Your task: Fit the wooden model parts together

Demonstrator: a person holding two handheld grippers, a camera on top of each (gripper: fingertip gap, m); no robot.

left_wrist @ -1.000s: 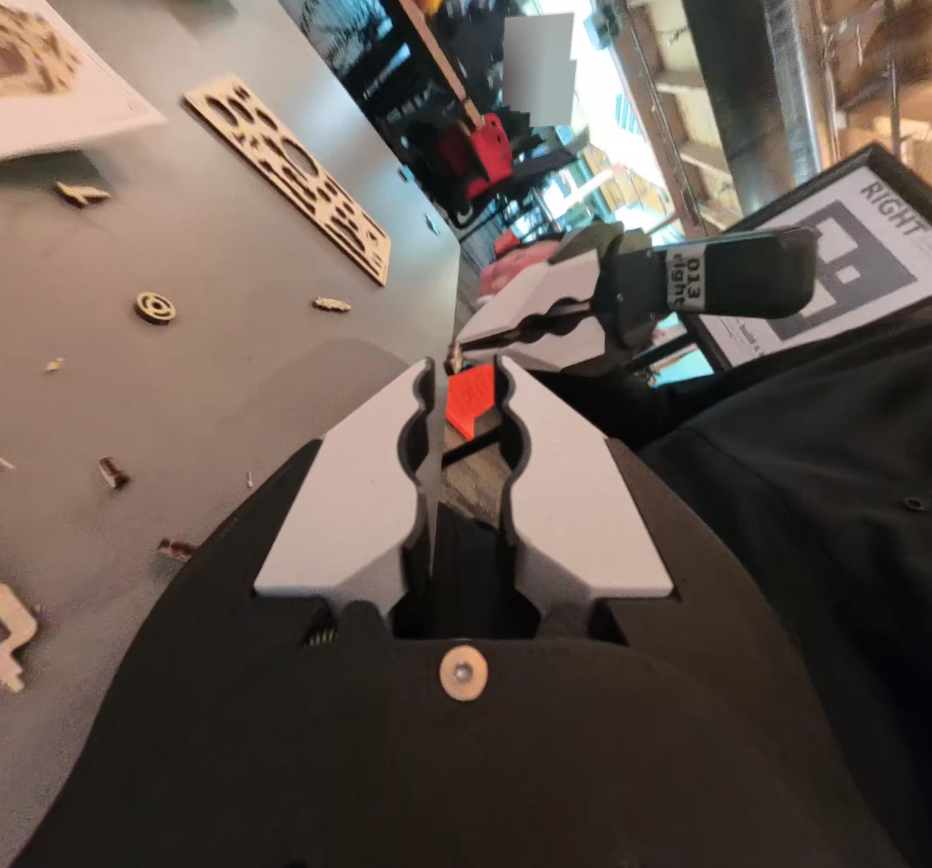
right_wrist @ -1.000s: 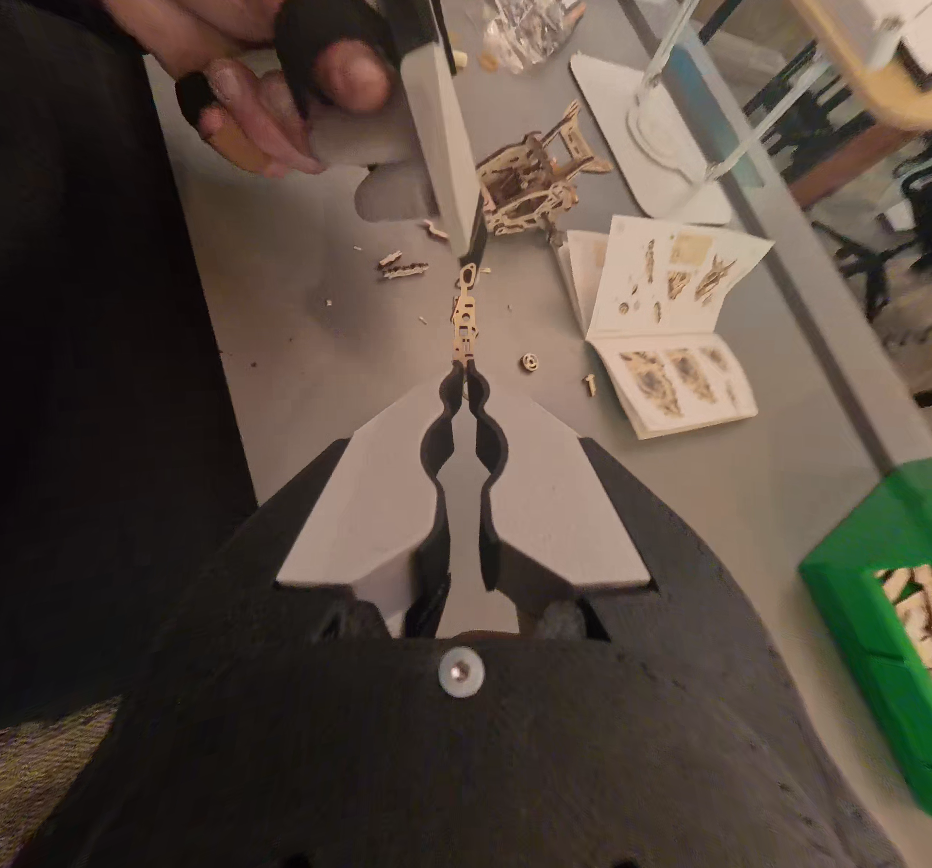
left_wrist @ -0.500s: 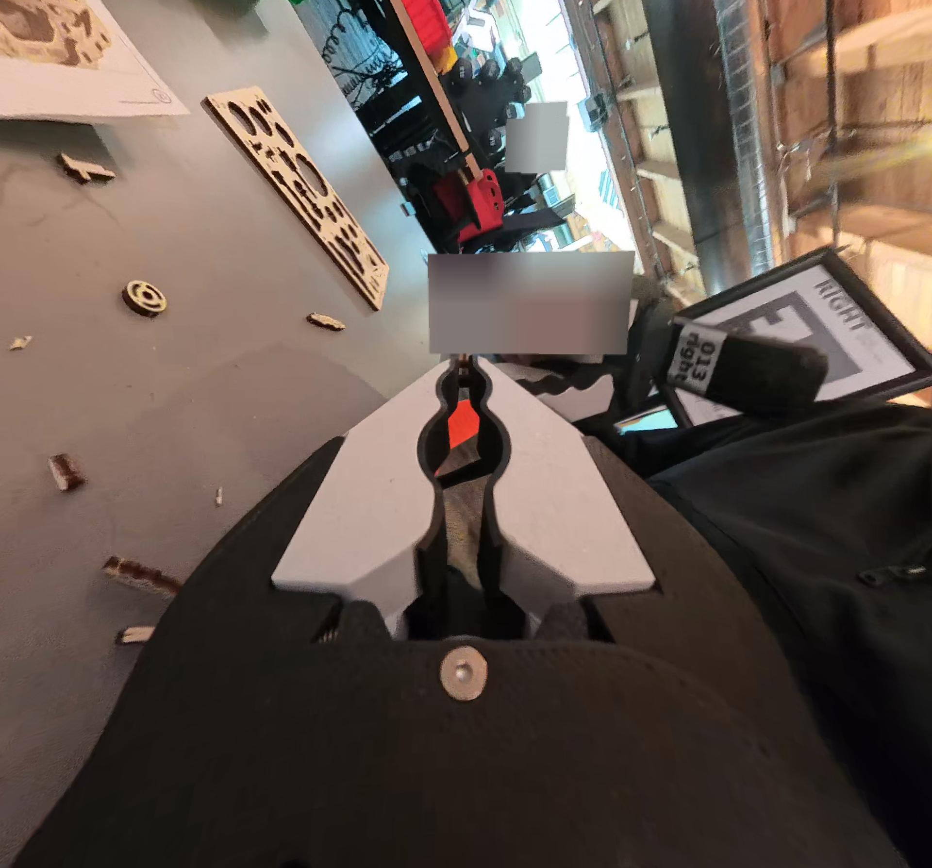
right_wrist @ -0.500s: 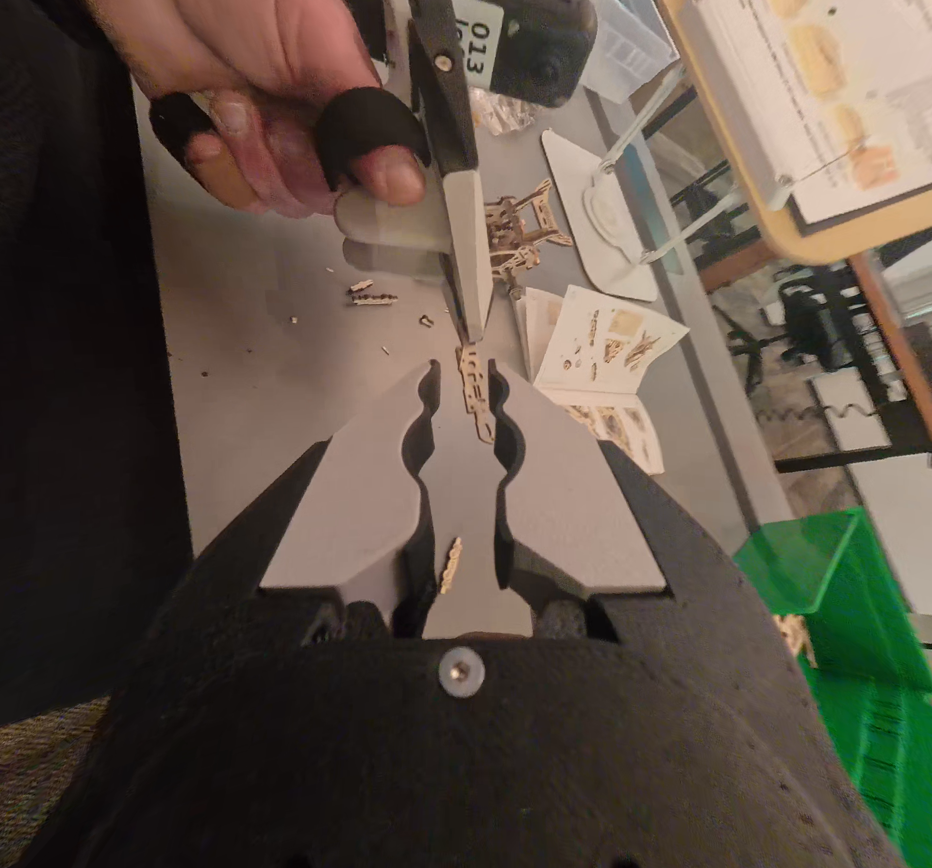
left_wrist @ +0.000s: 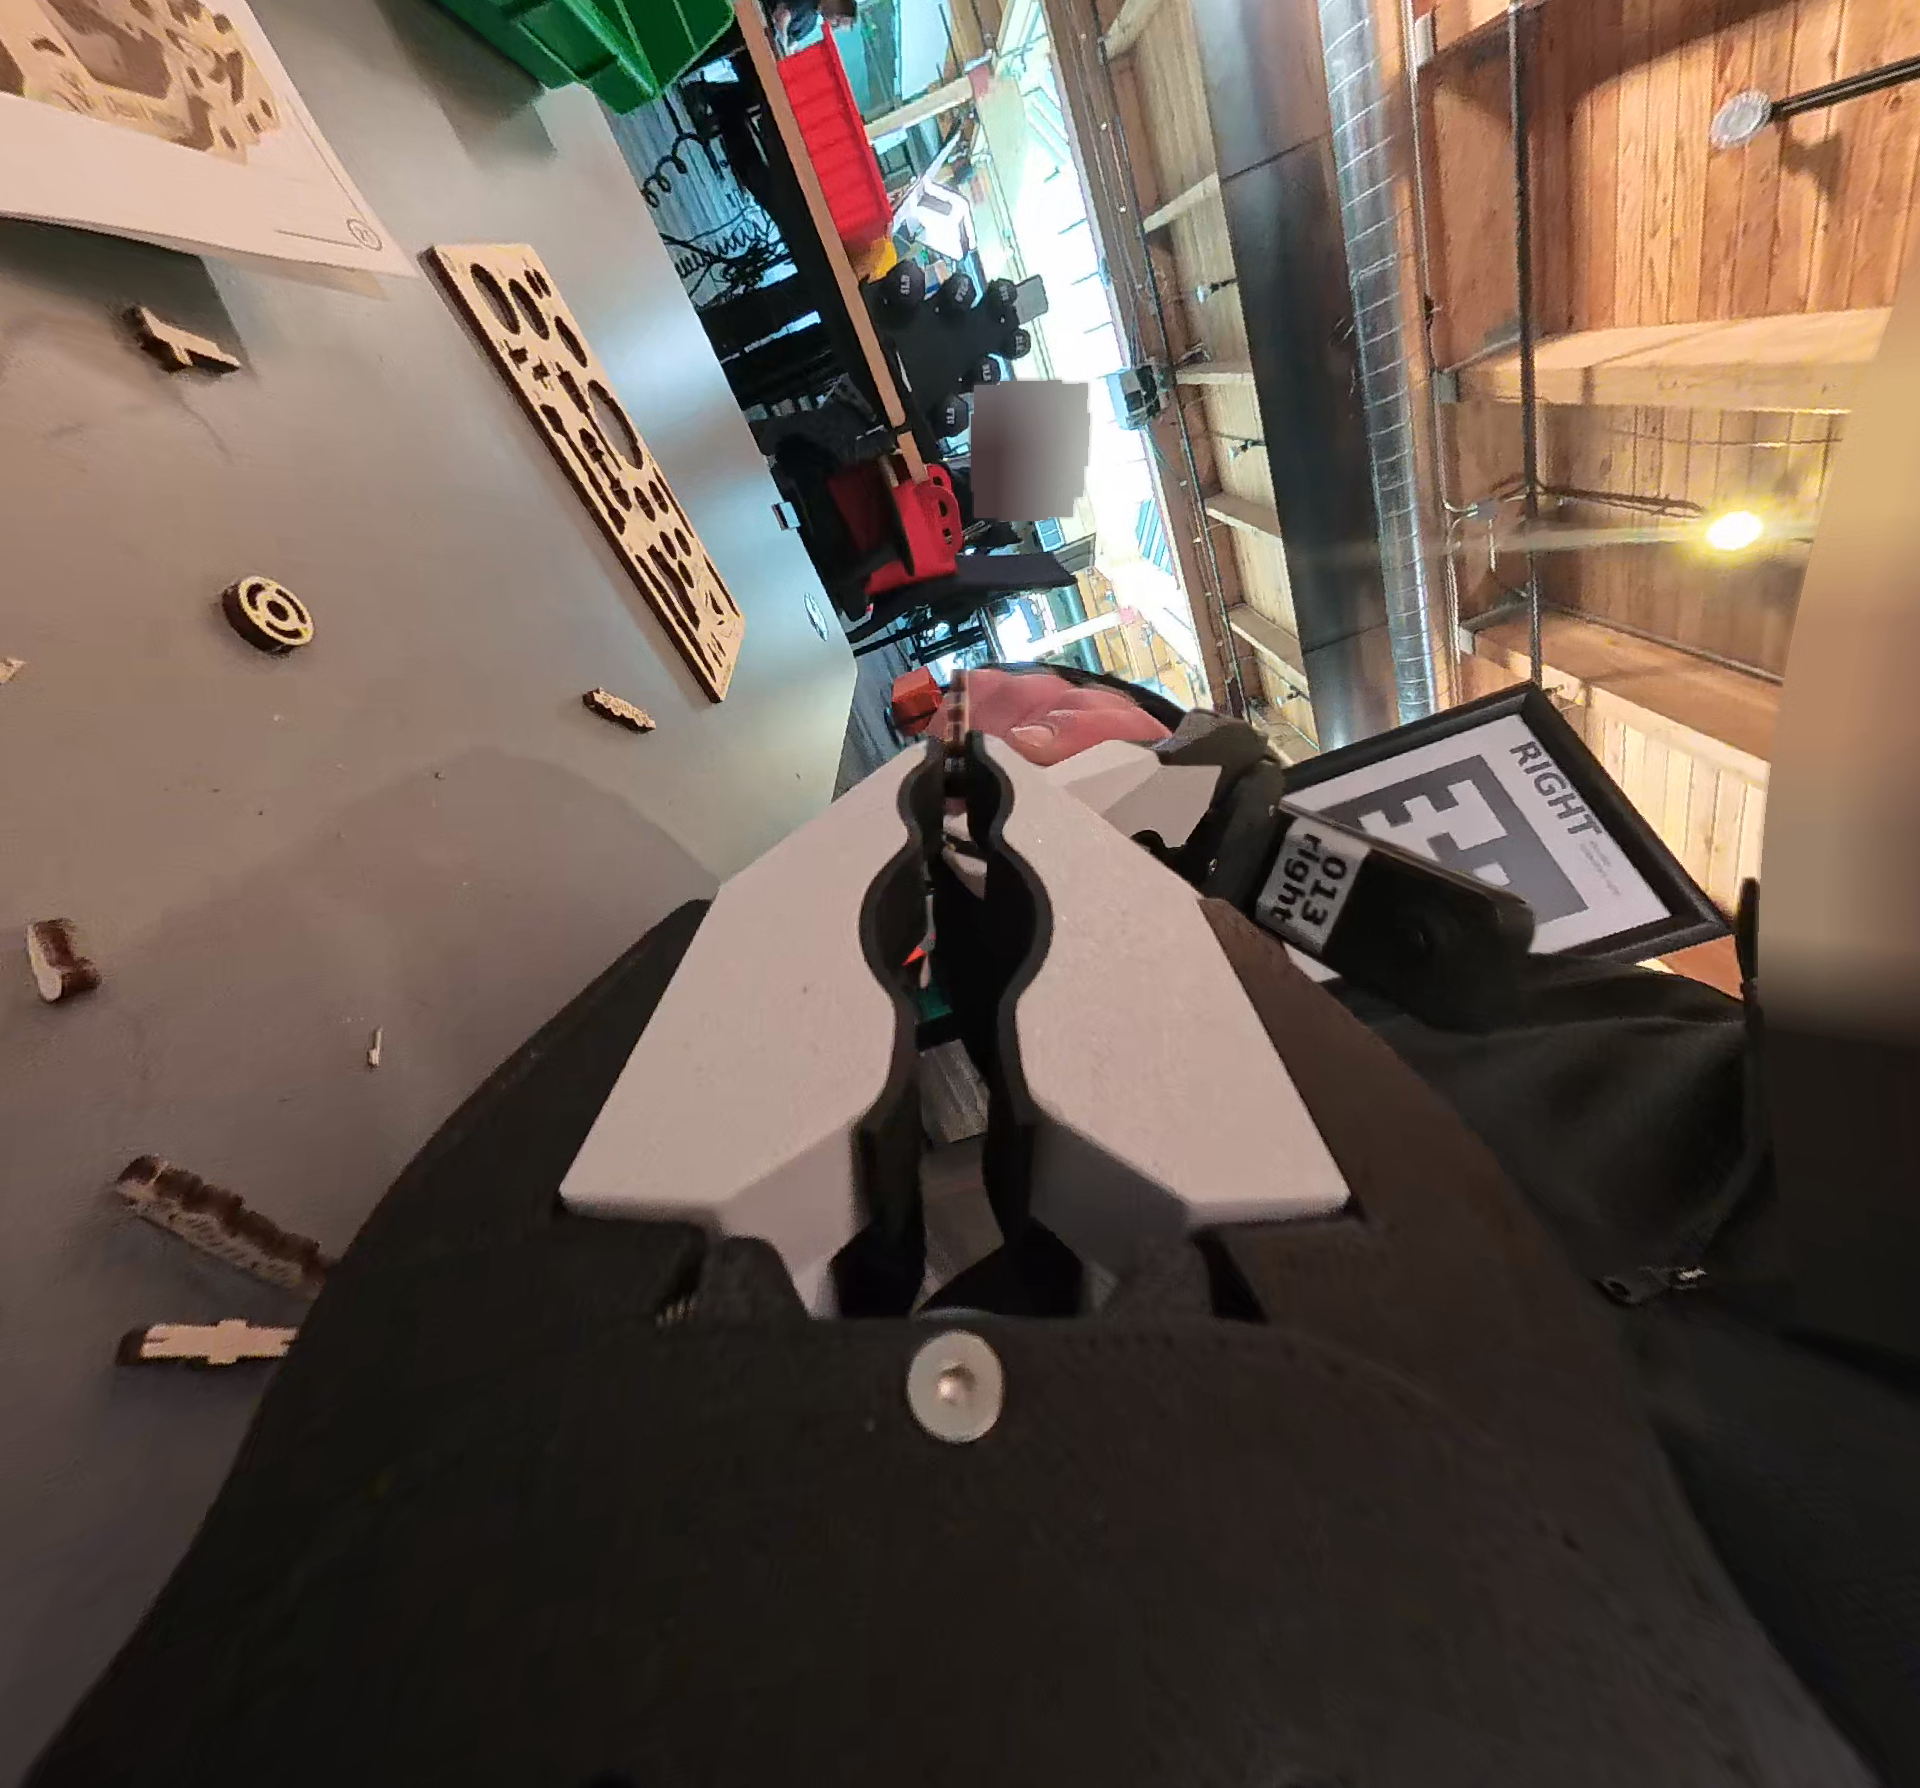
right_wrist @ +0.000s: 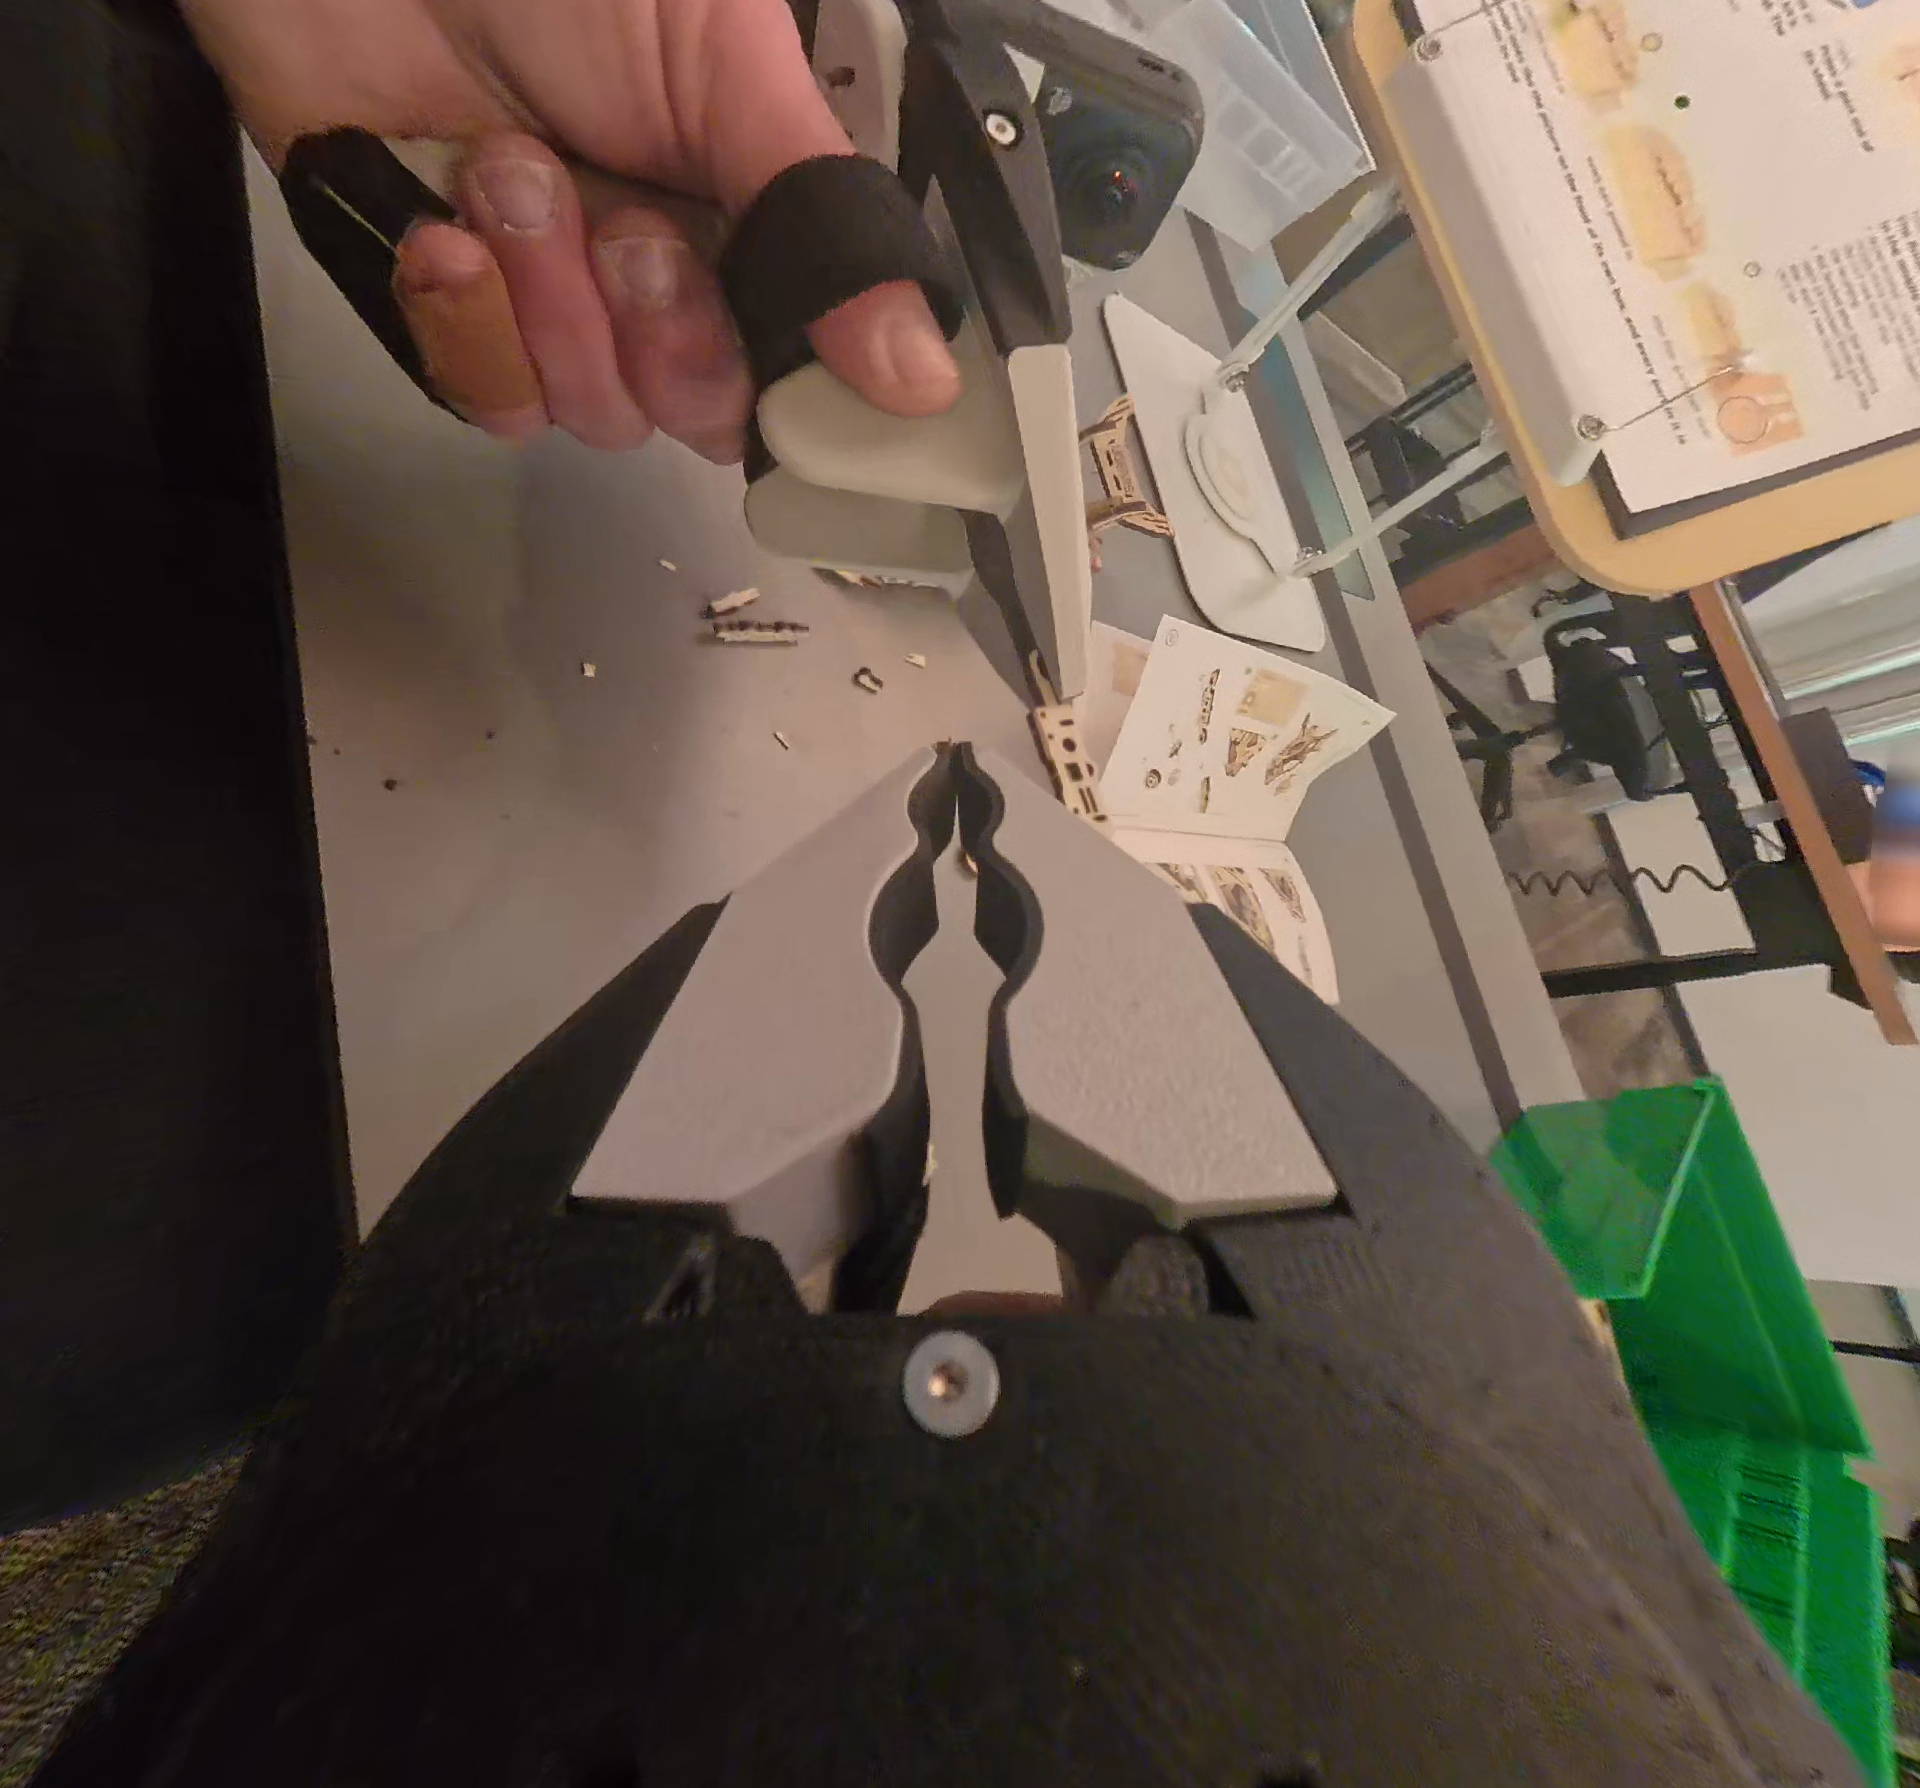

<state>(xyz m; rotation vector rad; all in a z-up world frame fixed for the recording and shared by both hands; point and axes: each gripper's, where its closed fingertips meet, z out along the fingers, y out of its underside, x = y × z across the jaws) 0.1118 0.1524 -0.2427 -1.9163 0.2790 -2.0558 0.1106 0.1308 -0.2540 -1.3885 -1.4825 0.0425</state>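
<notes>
Left gripper held above the grey table, tips angled down, clamped on a thin wooden strip; bare hand wraps its handle. Right gripper closed just beside the strip; whether it holds anything, can't tell.

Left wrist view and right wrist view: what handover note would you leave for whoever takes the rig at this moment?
Left gripper: shut on the wooden strip, held in the air above the table.
Right gripper: shut beside the strip, not on it; I cannot tell if it pinches anything small.
Partly built model stands behind the left gripper; open booklet, loose pieces and punched sheet lie on the table.
Done: strip picked up.
Left: fit the strip to its mating part.
</notes>
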